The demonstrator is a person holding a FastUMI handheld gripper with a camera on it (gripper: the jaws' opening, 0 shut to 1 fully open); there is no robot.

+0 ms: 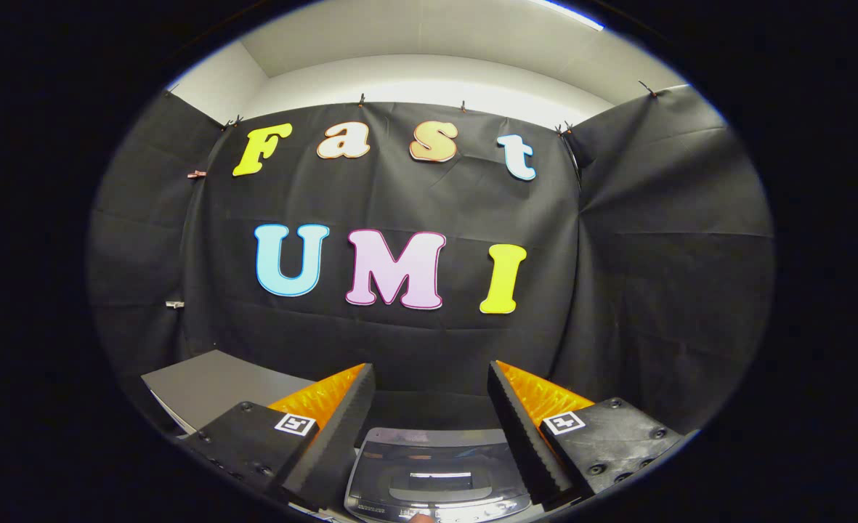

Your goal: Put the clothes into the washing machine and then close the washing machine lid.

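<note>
- Gripper view: the gripper (431, 378) is held up, facing the black cloth wall (414, 341) of the booth, with its two fingers spread wide and nothing between them.
- The left finger (341, 428) and the right finger (519, 428) each show a ridged inner face; the two faces stand well apart and touch nothing.
- A small square marker (295, 424) sits on the left finger's mount, and a matching one (564, 422) on the right.
- The washing machine (436, 476) is low in the gap between the fingers, seen from above and a little beyond them.
- Its lid (436, 457) lies flat and looks closed; it is dark and glossy, with a bright reflection across its middle.
- A strip of controls (465, 511) runs along the near edge of the machine; they are too small to make out.
- A small pinkish-orange bit (420, 518) shows at the very near edge of the machine; I cannot tell what it is.
- To the left, beyond the left finger, a grey flat-topped surface (214, 385) stands against the cloth wall.
- Above the cloth, a pale wall and ceiling (429, 80) are brightly lit.
</note>
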